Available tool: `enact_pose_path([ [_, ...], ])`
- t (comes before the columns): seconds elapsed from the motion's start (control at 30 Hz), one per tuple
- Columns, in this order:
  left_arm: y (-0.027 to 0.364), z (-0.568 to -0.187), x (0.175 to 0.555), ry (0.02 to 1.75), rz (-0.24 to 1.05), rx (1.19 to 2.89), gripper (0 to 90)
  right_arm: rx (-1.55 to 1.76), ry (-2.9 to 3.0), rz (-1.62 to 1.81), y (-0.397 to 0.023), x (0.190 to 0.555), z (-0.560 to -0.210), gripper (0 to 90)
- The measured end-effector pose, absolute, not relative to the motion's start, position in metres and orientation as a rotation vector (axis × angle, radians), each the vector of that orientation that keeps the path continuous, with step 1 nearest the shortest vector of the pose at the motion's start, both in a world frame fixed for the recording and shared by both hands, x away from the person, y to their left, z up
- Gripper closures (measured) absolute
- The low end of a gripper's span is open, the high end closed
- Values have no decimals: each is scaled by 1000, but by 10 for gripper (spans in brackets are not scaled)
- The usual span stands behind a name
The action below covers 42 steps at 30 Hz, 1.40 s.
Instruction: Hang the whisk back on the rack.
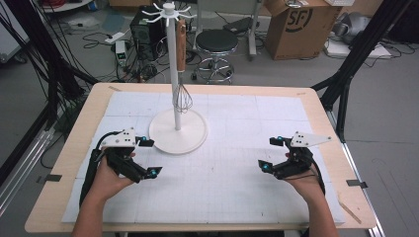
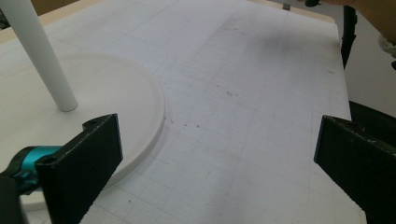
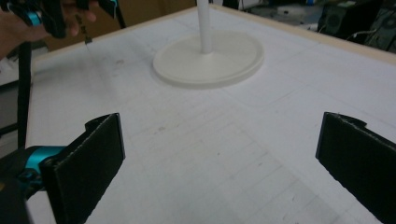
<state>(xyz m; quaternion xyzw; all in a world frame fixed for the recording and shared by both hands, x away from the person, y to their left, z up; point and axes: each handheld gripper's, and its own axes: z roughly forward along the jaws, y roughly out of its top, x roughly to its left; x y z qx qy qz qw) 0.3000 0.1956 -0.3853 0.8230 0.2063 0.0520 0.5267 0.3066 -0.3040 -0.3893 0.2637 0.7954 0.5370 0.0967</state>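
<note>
A white stand [image 1: 177, 129] with a round base and a tall pole rises at the table's middle back. From one of its top hooks hangs a wire whisk [image 1: 182, 97] with a wooden handle. My left gripper [image 1: 149, 157] rests open just left of the base, whose rim [image 2: 149, 135] lies beside its left jaw. On the right side of the table my right gripper [image 1: 271, 154] is open with nothing between its jaws. The stand's base [image 3: 208, 58] lies far ahead of it, with the other gripper [image 3: 46, 14] at the upper left.
A white gridded mat [image 1: 222, 163] covers most of the wooden table [image 1: 326, 123]. Beyond the far edge stand a black stool [image 1: 216, 49], a cardboard box [image 1: 301, 27] and cables on the floor. Black frame legs [image 1: 346, 74] flank the table.
</note>
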Motion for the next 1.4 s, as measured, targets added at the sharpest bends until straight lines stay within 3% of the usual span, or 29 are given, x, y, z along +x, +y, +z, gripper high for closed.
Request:
enact_pose_path([
  [1.4, 194, -388, 299, 497, 126, 1983, 16, 800, 2400, 1566, -301, 311, -399, 2],
])
